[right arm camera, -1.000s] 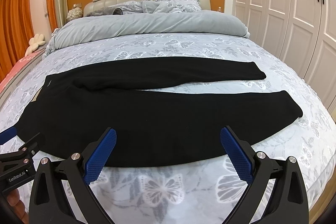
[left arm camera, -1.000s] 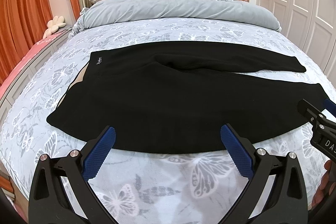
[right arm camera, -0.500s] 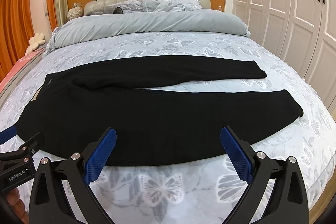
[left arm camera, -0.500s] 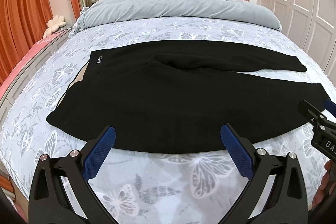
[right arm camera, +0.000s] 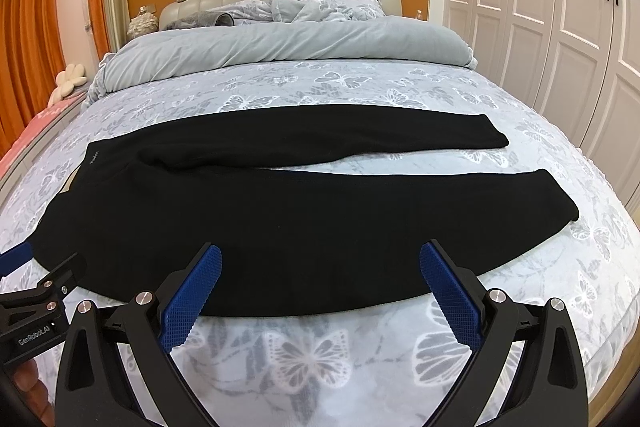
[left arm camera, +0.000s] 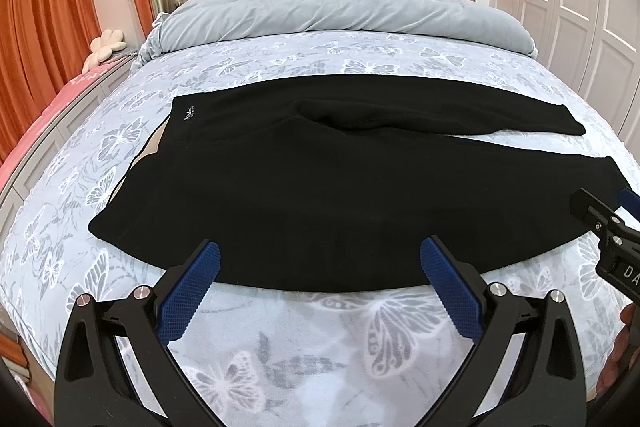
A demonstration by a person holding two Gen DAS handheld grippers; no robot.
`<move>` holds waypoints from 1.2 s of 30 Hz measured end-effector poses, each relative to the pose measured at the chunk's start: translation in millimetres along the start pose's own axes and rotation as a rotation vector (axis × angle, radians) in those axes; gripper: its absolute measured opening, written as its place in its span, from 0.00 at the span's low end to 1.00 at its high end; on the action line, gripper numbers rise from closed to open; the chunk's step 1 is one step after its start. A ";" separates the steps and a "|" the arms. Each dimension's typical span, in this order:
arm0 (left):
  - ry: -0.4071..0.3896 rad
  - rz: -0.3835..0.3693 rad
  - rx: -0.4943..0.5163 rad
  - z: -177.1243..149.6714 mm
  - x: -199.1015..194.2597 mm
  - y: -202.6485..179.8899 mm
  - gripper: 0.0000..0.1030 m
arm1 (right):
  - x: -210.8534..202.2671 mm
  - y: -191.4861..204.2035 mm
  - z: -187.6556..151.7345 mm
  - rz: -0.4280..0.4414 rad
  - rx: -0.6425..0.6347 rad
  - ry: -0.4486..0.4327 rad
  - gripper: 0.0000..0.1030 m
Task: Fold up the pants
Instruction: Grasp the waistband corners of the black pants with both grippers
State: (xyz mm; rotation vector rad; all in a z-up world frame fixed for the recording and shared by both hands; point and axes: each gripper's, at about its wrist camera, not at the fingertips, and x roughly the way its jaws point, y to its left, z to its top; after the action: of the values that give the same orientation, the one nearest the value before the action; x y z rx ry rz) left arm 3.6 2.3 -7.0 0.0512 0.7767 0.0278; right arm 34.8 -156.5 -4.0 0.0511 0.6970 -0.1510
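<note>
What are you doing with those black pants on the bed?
A person holds a gripper in each hand, getting ready to fold the black pants. The pants lie spread flat across the butterfly bedspread, legs apart, nothing folded yet. The left gripper and right gripper are both open, at the near edge, holding nothing.

left gripper [left arm camera: 320, 267]: jaws spread wide, holding nothing | right gripper [right arm camera: 320, 269]: jaws spread wide, holding nothing

I read "GenRobot.AI" in white on the left gripper [right arm camera: 38, 291], at the left edge of the right wrist view. The right gripper [left arm camera: 608, 227] shows only "DA". The small white logo [left arm camera: 189, 113] on the pants [left arm camera: 320, 187] waistband is illegible.
</note>
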 end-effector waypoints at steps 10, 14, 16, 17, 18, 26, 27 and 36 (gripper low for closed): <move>0.033 -0.092 -0.068 54.8 16.9 62.9 0.96 | 17.0 -47.2 43.7 0.003 -0.022 0.008 0.95; 0.108 -0.032 -0.145 109.7 81.0 138.3 0.96 | 81.9 -129.7 94.0 -0.023 0.030 0.101 0.95; 0.144 0.050 -0.189 129.9 120.4 179.0 0.96 | 125.9 -171.9 112.6 -0.080 0.079 0.178 0.95; 0.155 0.079 -0.199 137.9 137.7 194.9 0.96 | 149.5 -194.5 120.9 -0.104 0.114 0.205 0.95; 0.169 0.131 -0.200 149.0 161.3 215.8 0.95 | 168.2 -214.7 126.0 -0.116 0.149 0.225 0.95; 0.328 0.096 -0.453 181.9 288.9 302.1 0.95 | 300.2 -312.2 162.1 -0.187 0.348 0.294 0.95; 0.344 0.071 -0.471 182.8 300.0 304.3 0.95 | 311.2 -318.2 164.6 -0.173 0.358 0.306 0.95; 0.391 0.090 -0.370 191.7 344.4 285.3 0.95 | 354.1 -303.0 174.5 -0.143 0.262 0.324 0.91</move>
State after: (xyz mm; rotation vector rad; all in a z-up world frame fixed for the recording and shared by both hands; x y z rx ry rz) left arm 381.8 295.4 -95.3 -0.2781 1.1486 0.2721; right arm 366.3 -515.8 -96.9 0.2819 1.0016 -0.3764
